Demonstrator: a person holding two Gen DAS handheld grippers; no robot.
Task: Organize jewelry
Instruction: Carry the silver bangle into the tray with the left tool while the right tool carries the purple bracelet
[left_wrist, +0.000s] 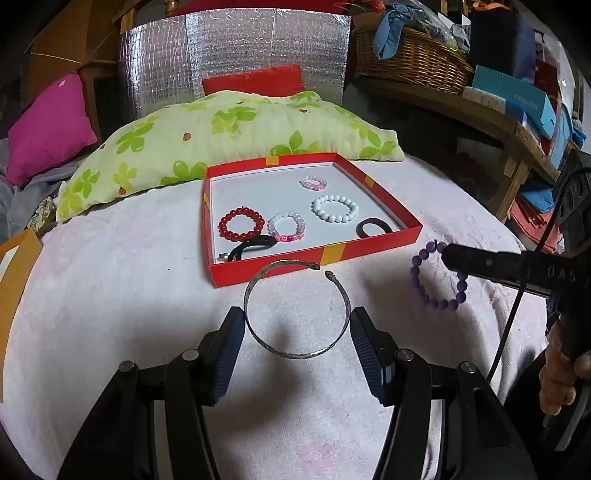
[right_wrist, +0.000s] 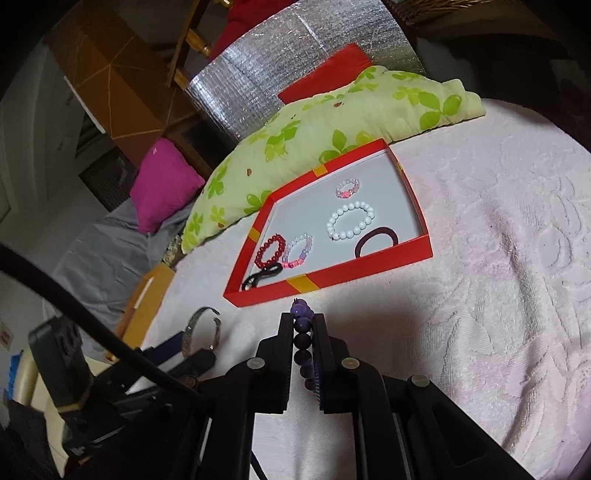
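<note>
Red box (left_wrist: 371, 242) sits at frame centre and already holds six pieces: red, white and two pink bead bracelets, two dark hair ties. Two pieces remain outside it. Left gripper (left_wrist: 297, 326) is clamped across the silver bangle (left_wrist: 295, 352), below the box. Right gripper (right_wrist: 303, 326) pinches the purple bead bracelet (left_wrist: 424, 291), lower right, off the pink towel (left_wrist: 110, 295). Both look ready to go in.

Your left tongs (left_wrist: 297, 332) held a silver open bangle (left_wrist: 295, 310) between their blue pads, lifted over the pale pink bedspread (left_wrist: 110, 314). To the right, your right tongs (left_wrist: 448, 254) pinched a purple bead bracelet (left_wrist: 437, 280), which hung in the air. Ahead lay a red box (left_wrist: 314, 258) with a red bead bracelet (left_wrist: 242, 224), a white bead bracelet (left_wrist: 335, 208), two pinkish ones and dark hair ties. Behind it sat a green-leaf pillow (left_wrist: 221, 136).
</note>
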